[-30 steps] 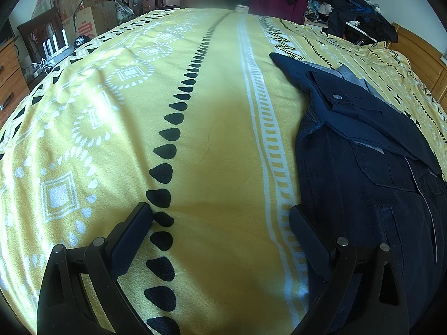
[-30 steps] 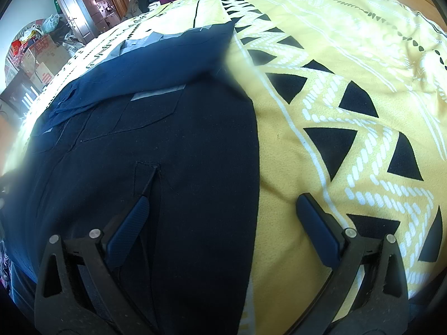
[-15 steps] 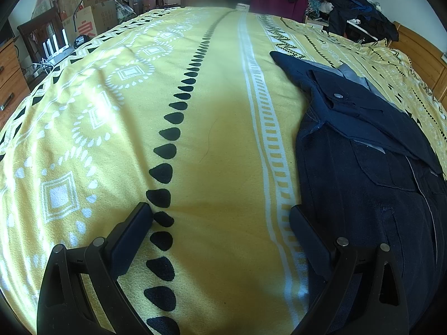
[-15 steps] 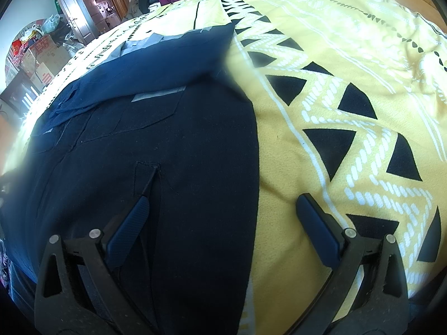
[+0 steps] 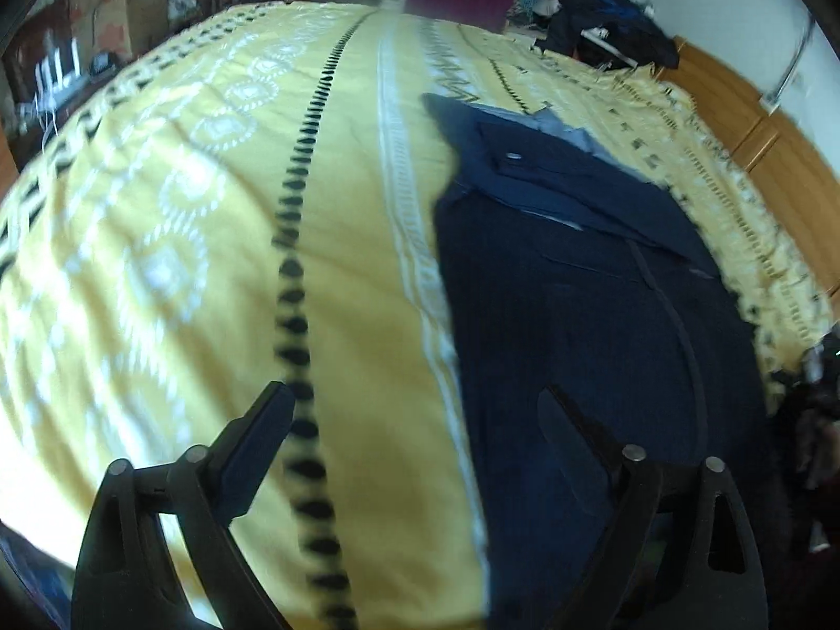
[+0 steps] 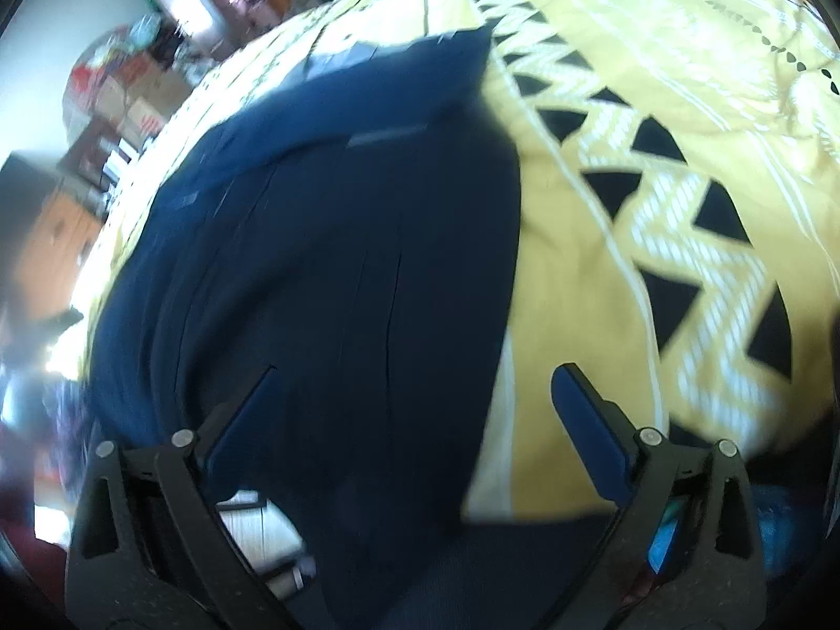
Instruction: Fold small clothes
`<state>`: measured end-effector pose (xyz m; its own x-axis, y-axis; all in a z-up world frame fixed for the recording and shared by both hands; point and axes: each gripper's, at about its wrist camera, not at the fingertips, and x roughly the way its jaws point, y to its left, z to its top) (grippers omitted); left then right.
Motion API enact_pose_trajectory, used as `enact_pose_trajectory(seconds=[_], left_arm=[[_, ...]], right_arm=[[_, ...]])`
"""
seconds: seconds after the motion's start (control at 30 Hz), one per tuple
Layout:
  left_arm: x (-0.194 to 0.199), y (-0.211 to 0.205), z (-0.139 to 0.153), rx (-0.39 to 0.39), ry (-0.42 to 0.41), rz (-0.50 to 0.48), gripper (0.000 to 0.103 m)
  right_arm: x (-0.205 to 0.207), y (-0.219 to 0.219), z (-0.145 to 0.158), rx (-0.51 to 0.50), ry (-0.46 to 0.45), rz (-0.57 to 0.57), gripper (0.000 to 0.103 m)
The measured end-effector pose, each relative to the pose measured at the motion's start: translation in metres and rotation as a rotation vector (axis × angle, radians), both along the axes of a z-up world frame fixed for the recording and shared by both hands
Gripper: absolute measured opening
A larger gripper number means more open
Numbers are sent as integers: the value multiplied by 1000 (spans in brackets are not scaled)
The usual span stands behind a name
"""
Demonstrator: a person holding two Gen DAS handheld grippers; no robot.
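Note:
A pair of dark navy trousers (image 5: 577, 283) lies flat on the yellow patterned bedspread (image 5: 184, 210), waistband with a button at the far end. My left gripper (image 5: 415, 420) is open above the trousers' left edge, one finger over yellow cloth, the other over navy cloth. In the right wrist view the same trousers (image 6: 341, 262) fill the left and middle, hanging over the bed's near edge. My right gripper (image 6: 415, 394) is open over their right edge, holding nothing. Both views are blurred by motion.
The bedspread (image 6: 656, 184) stretches far to both sides. Cardboard boxes (image 5: 121, 5) stand at the far left. A heap of dark clothes (image 5: 604, 26) lies beyond the bed's far end. A wooden headboard (image 5: 751, 121) runs along the right.
Both grippers have pulled back and risen from the bed, so more of the trousers and the bed's near edge show. Both stay open. The trousers have not moved.

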<state>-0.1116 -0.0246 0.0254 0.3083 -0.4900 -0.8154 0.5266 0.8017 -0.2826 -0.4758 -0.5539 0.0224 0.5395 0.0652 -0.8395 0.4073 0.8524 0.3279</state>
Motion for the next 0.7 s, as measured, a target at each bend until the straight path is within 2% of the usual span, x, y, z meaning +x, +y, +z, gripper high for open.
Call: enact_pose_trajectory(seconds=[0.03,0.1,0.23,0.4,0.47,0.53,0.63,0.7], left_arm=[[-8,10,1,-35,34,1,79],[-23,19,-2,-57,69,-4,72],[-51,22,-21,-43,142,-63,66],[-72,27,-38,-62,203,-94,66],[-75,27,-39,-66,211,-103,66],[-79,25,-39,-53,218,-127,66],[-83,22,-39,-18,225,-163,66],[-84,24,-40,-12,238,-166,66]], right_arm=[[-4,4,-1,5,17,19,97],[-12,8,-5,32,52,54,91],[-18,21,-14,48,110,126,90],[-13,31,-25,42,148,145,92],[-10,32,-23,90,135,158,91],[-8,37,-24,135,139,189,90],[-8,44,-25,126,179,213,89],[-7,45,-25,166,186,209,89]])
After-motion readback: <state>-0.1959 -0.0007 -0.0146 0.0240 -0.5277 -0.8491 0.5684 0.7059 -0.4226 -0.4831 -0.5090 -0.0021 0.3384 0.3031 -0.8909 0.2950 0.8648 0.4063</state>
